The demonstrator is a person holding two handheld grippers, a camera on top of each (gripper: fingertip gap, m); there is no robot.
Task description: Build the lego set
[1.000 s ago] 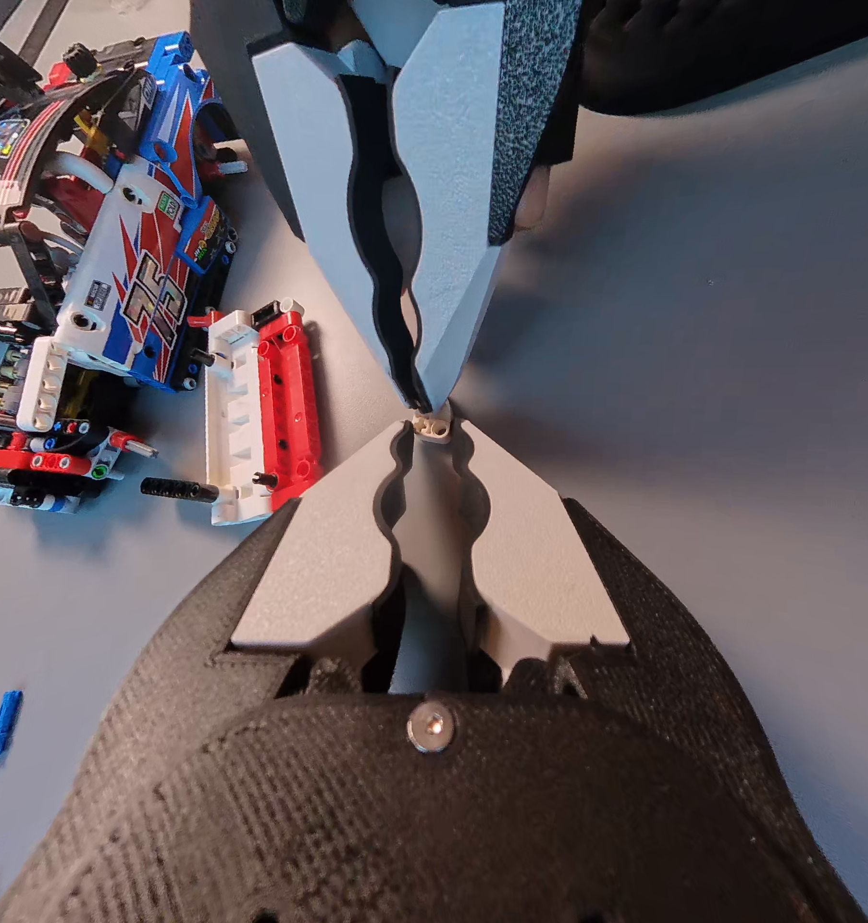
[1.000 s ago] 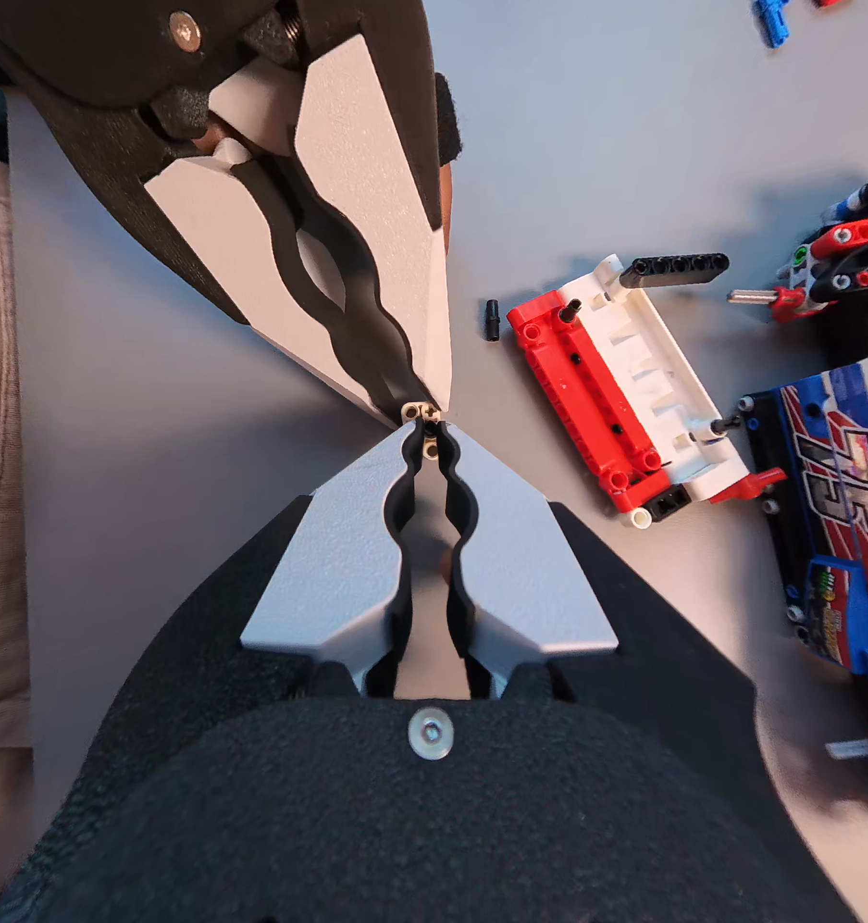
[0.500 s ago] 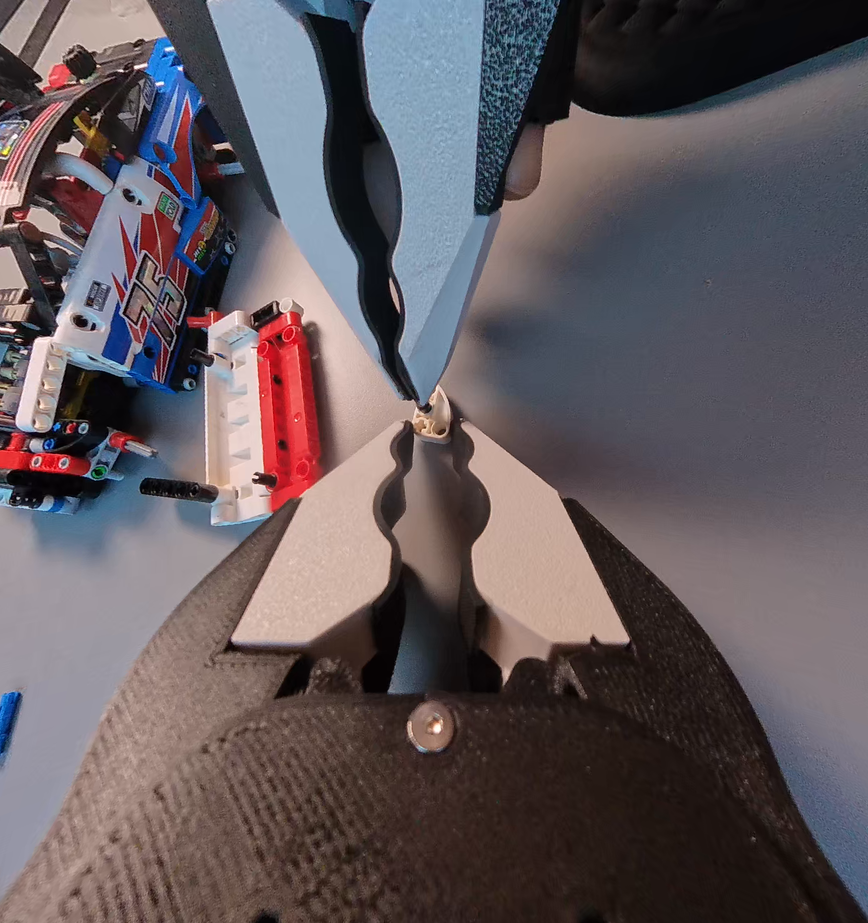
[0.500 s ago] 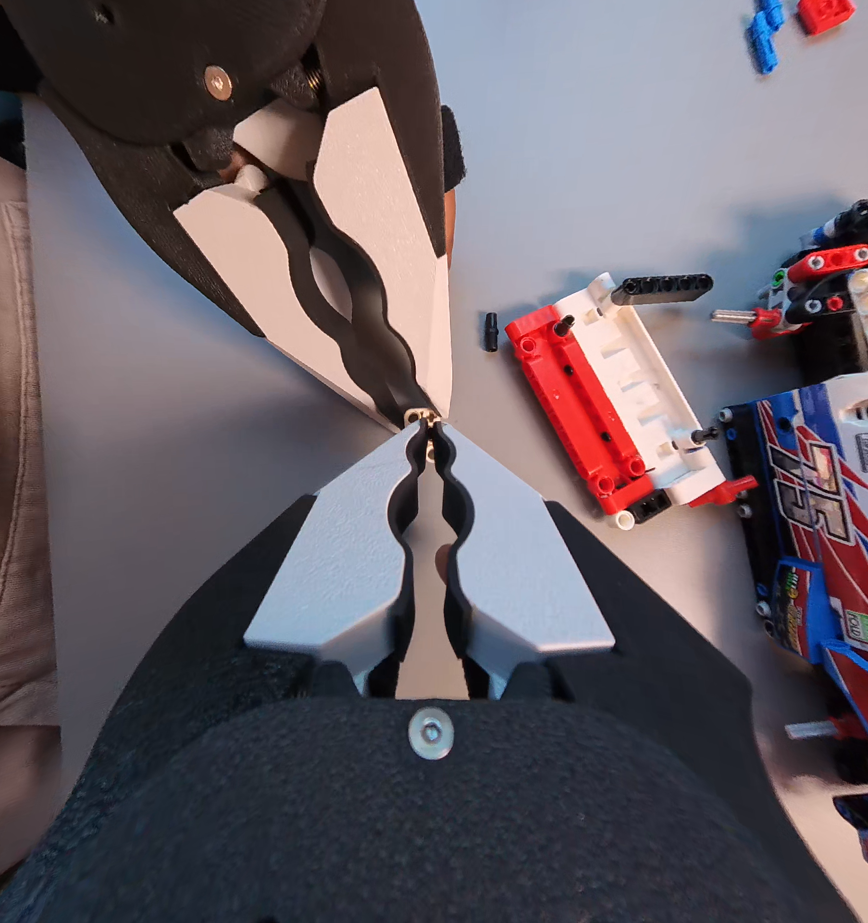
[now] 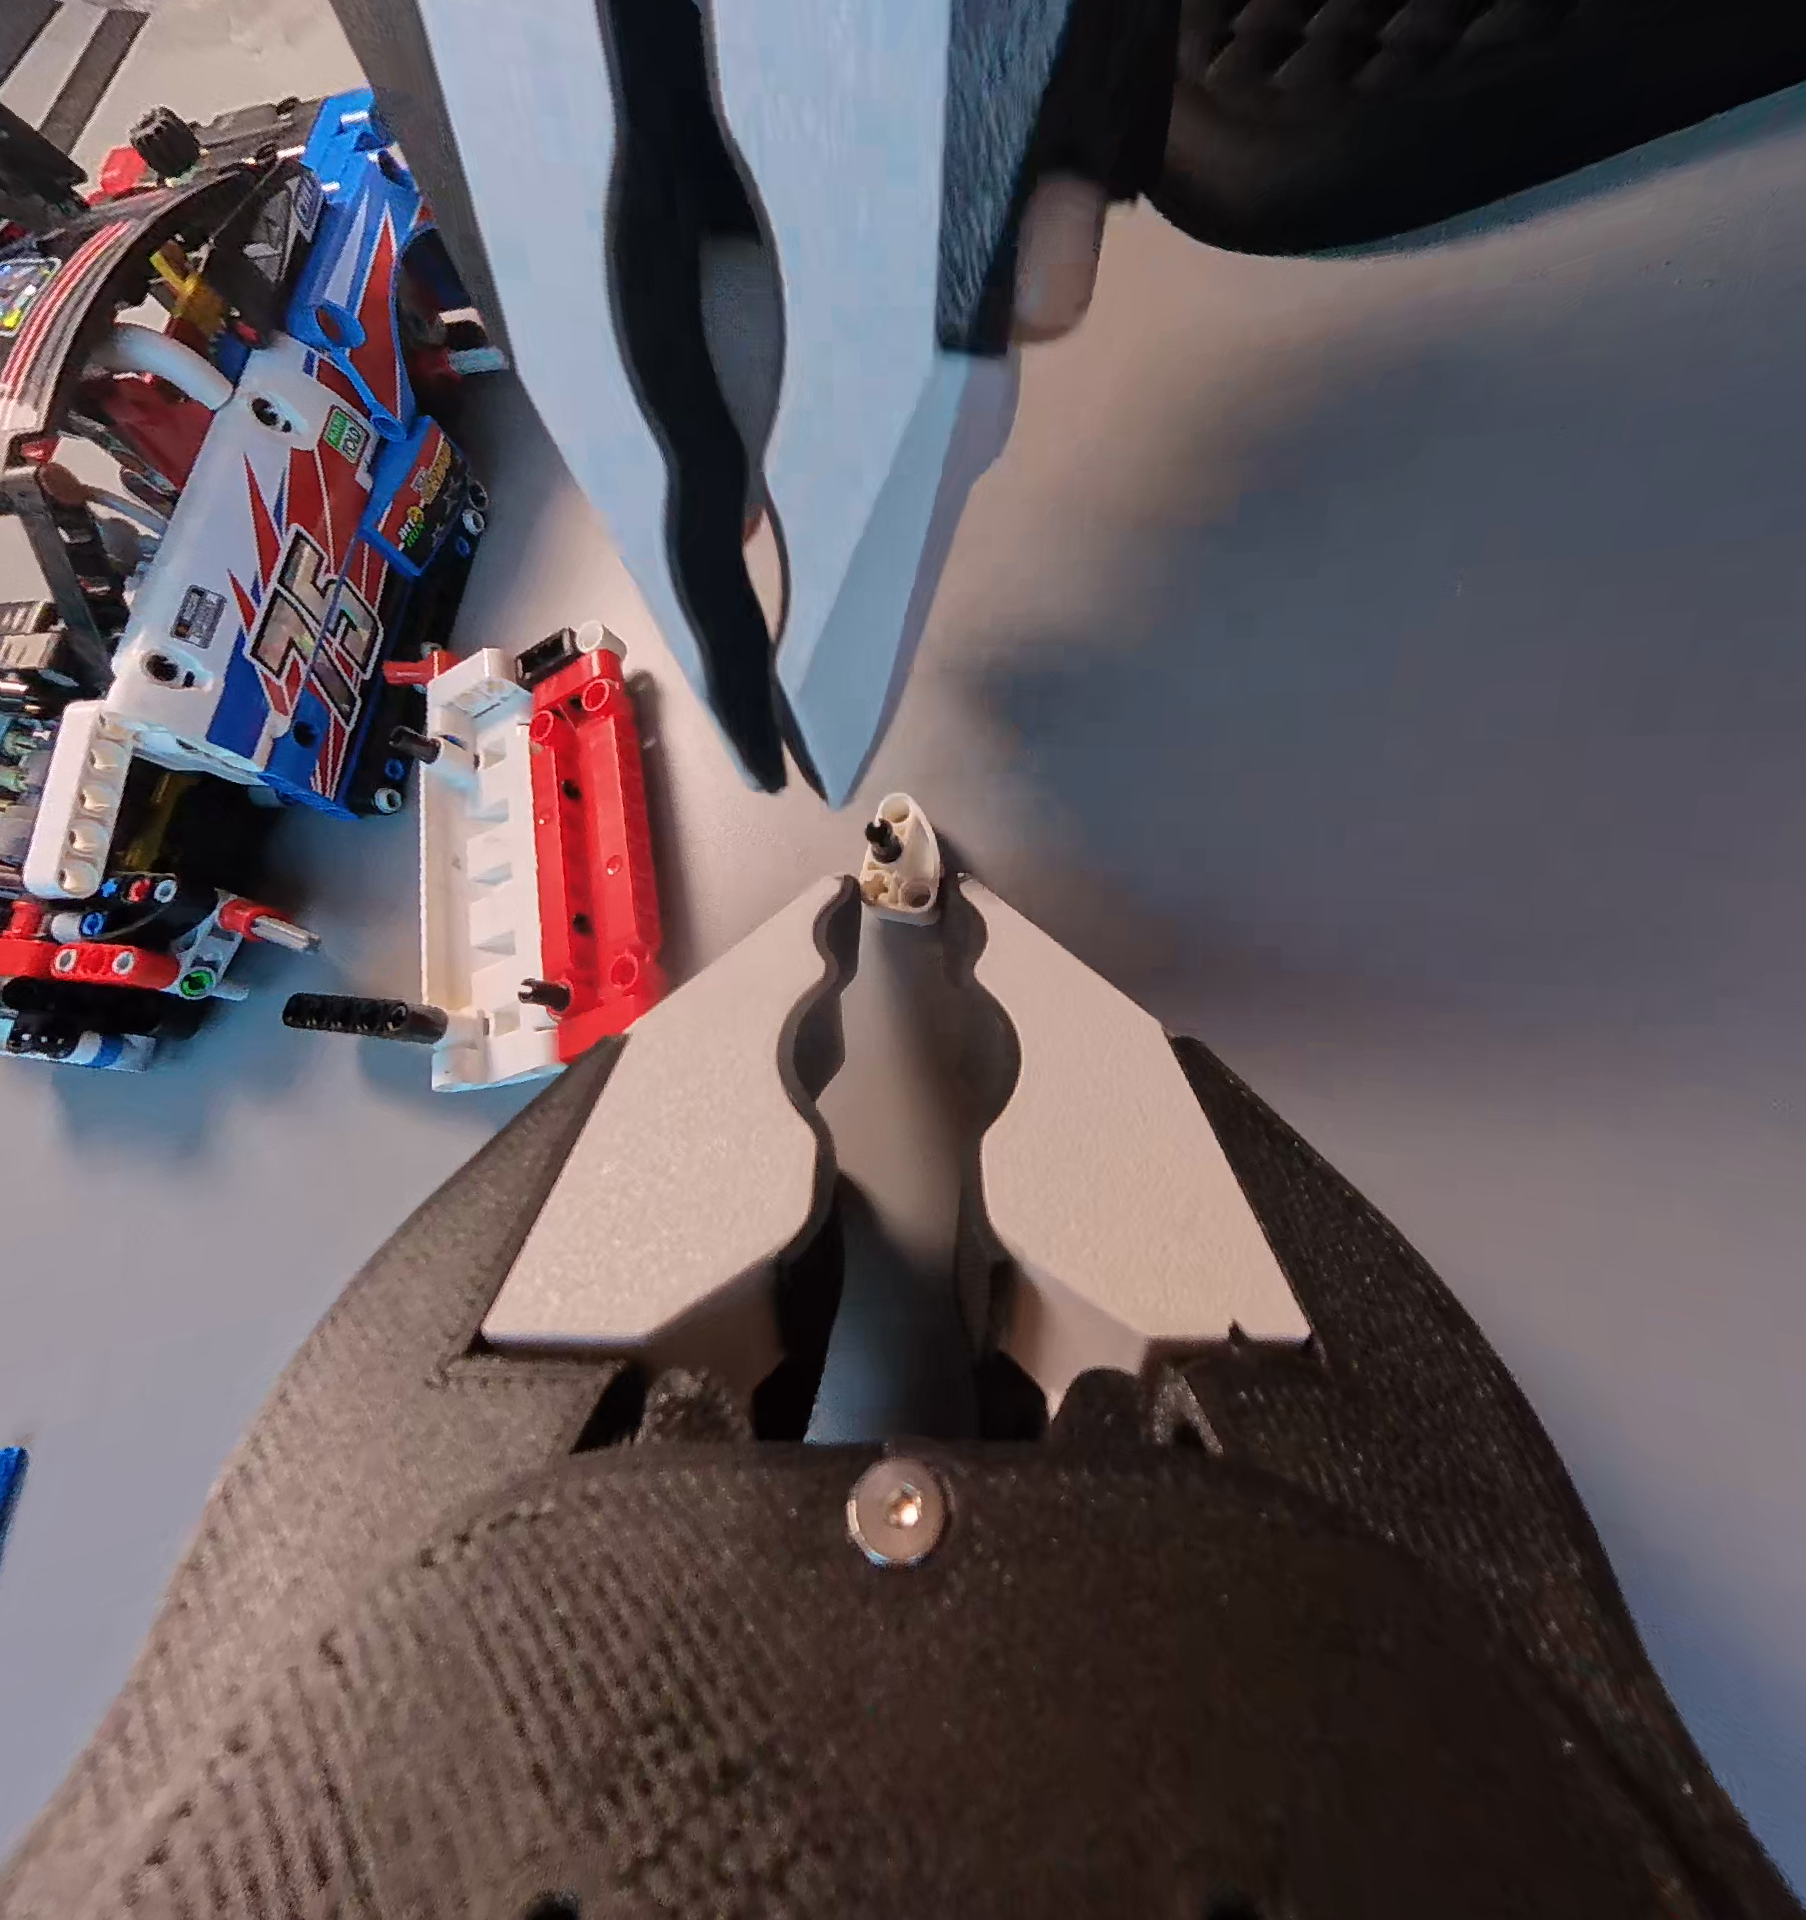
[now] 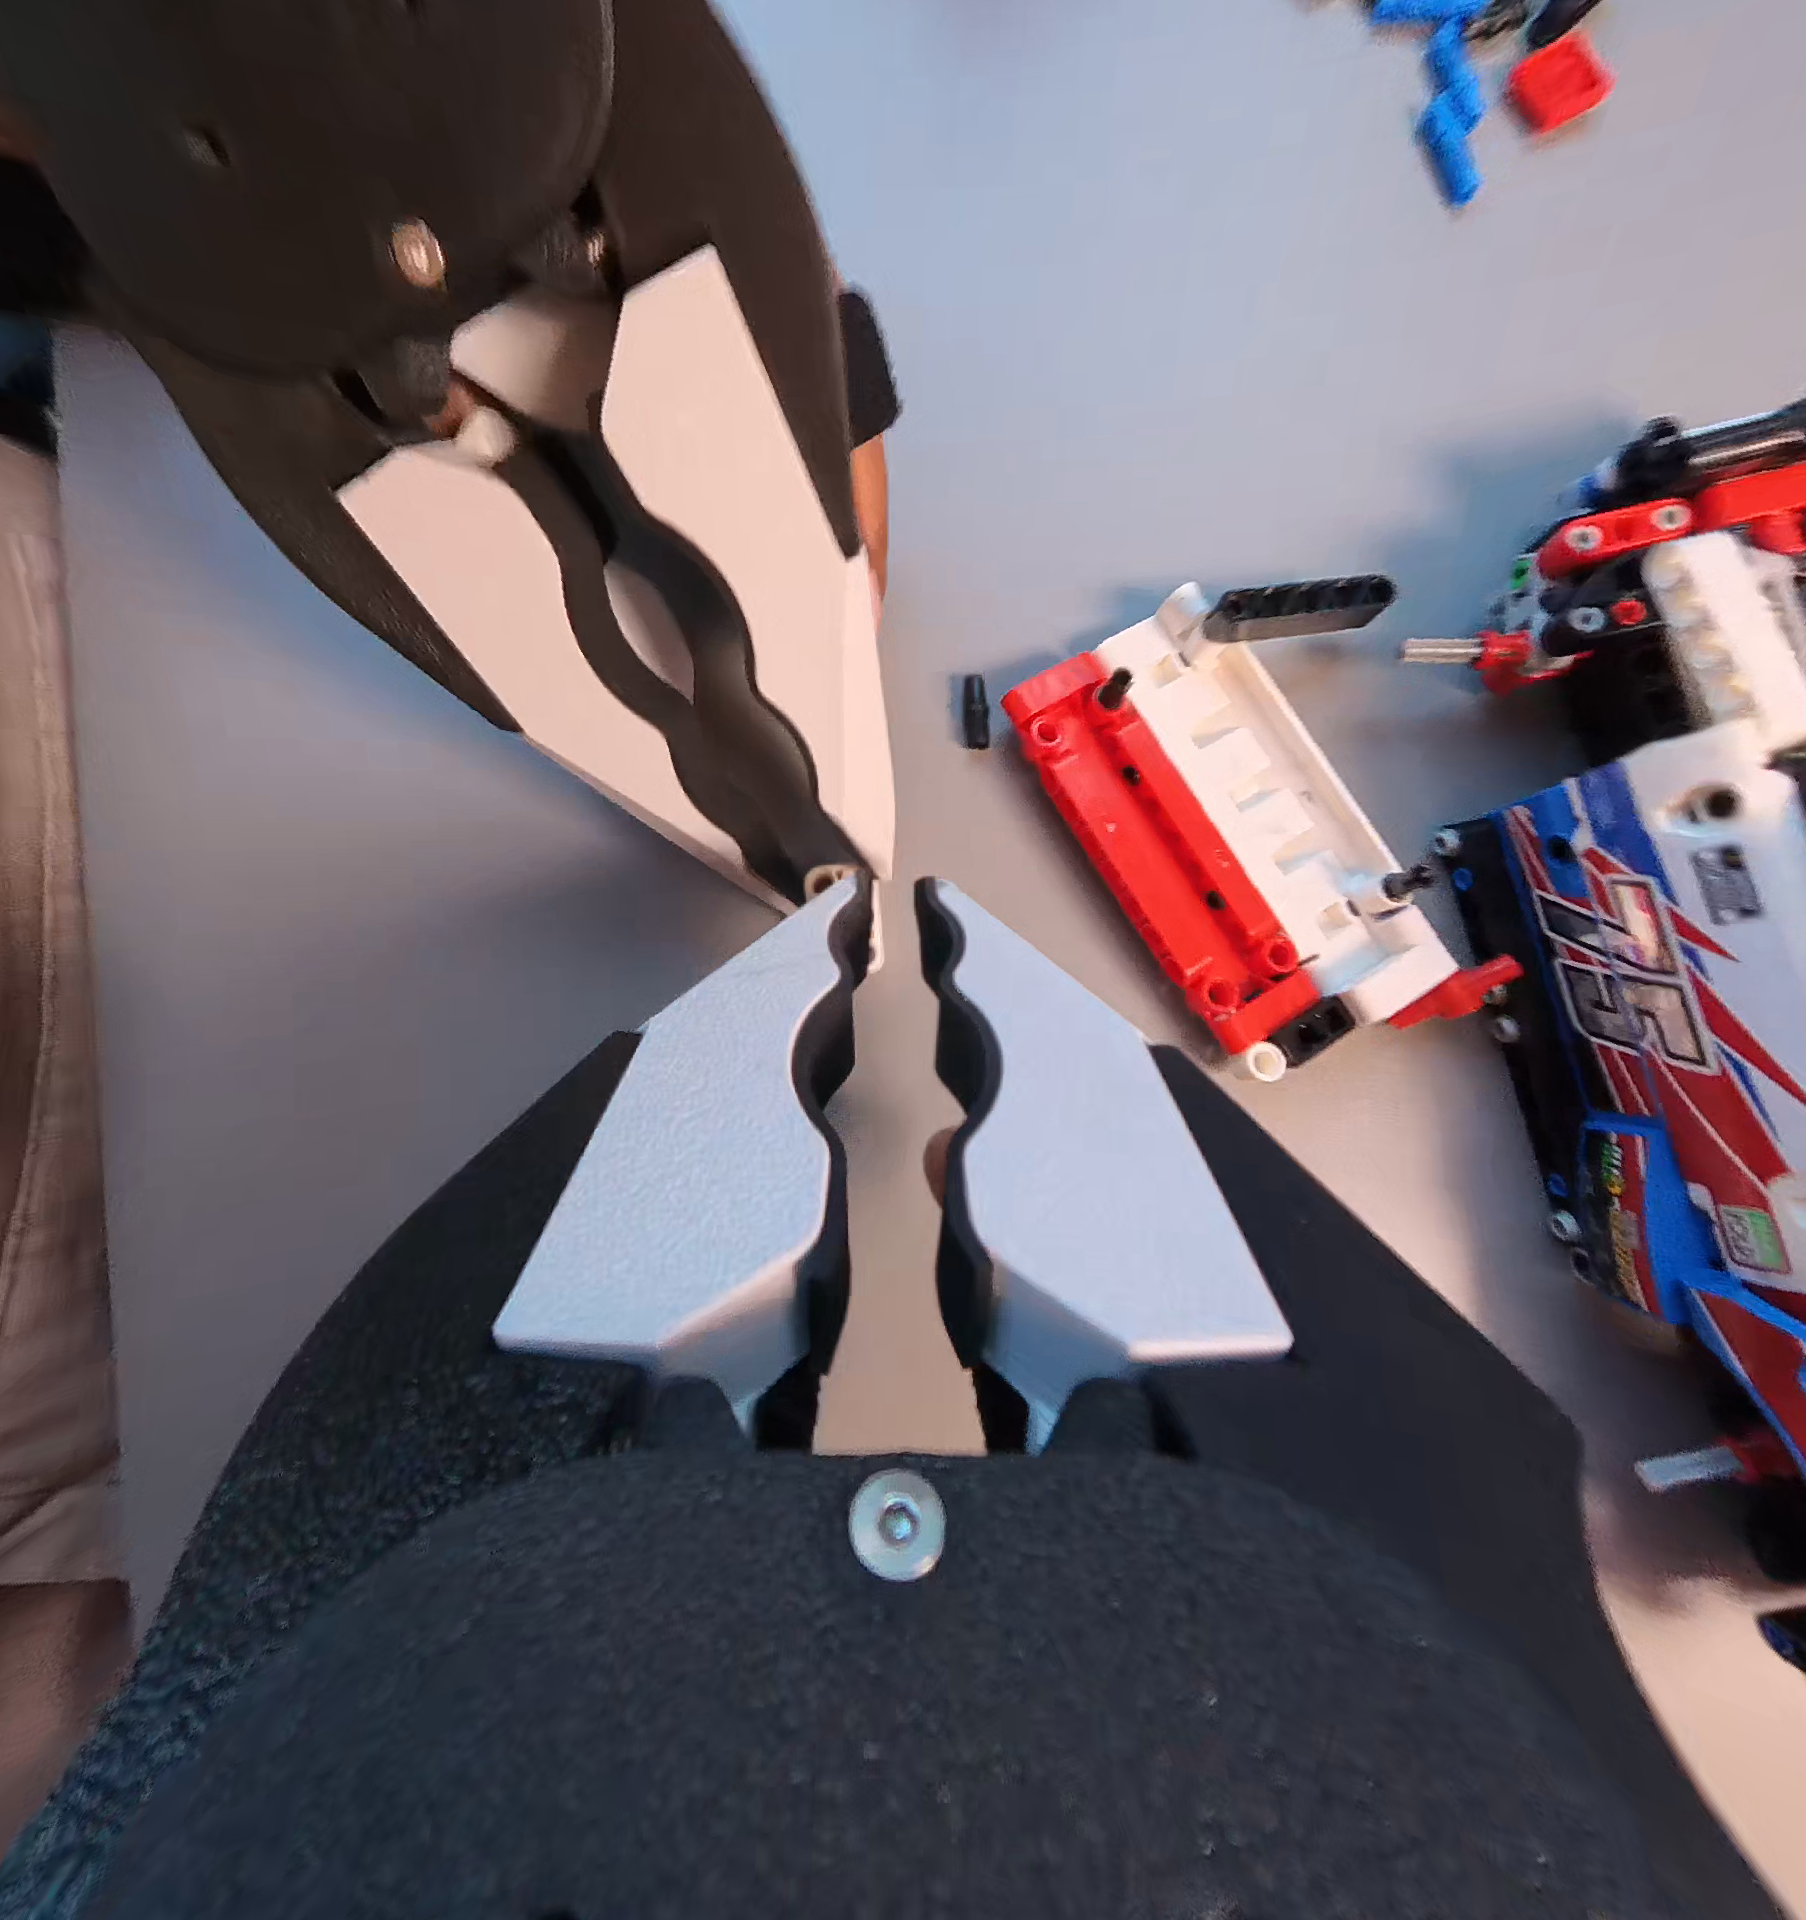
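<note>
Pinching a small white connector (image 5: 901, 862) fitted with a black pin, the left gripper (image 5: 897, 896) is clenched on it above the grey table (image 5: 1398, 727). The right gripper (image 6: 894, 902) faces it tip to tip, jaws parted, empty. The red-and-white panel assembly (image 5: 540, 852) lies left, beside the race car (image 5: 244, 540).

Light is moderate and cool on my feeds, and the grey desk (image 5: 1398, 727) shows soft, broad shadows under the tools. Both wide-angle views bend strongly toward the edges. In the right wrist view I see motion blur on the race car model (image 6: 1709, 1039) and the loose blue pieces (image 6: 1450, 114); the other gripper (image 5: 805, 790) smears in the left view.
</note>
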